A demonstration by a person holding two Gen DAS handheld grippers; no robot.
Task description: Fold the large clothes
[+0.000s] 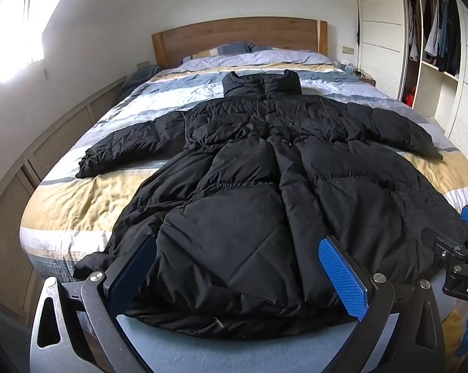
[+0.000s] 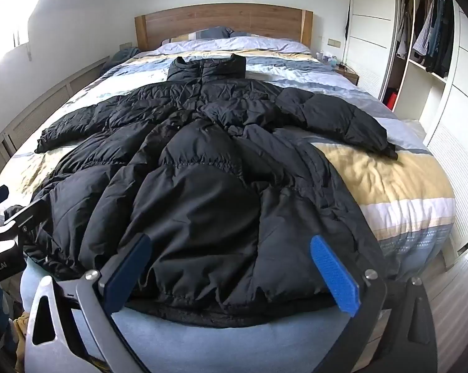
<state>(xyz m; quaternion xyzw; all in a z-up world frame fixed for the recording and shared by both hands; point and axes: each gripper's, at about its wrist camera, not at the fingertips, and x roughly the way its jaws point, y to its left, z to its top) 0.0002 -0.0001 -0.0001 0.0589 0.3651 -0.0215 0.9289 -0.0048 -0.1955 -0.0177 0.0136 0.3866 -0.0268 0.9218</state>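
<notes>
Left gripper [image 1: 240, 267]: jaws wide, empty, poised above near hem. Black padded coat [image 1: 265, 186]: spread flat, front up, sleeves out left and right, collar far, on striped bed [image 1: 78, 199], laid ready for folding. Right gripper [image 2: 230, 267]: jaws wide, empty, over hem.

one black puffer coat [image 1: 249, 168], one bed [image 1: 78, 192], one wooden headboard [image 1: 234, 35], two hand-held grippers [image 1: 237, 267] [image 2: 230, 267]

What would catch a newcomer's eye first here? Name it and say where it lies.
The long black puffer coat spread front-up along the middle of the bed, collar toward the wooden headboard, sleeves out to both sides. Next, the open left gripper and right gripper, poised at its hem. An open wardrobe stands at right.
</notes>
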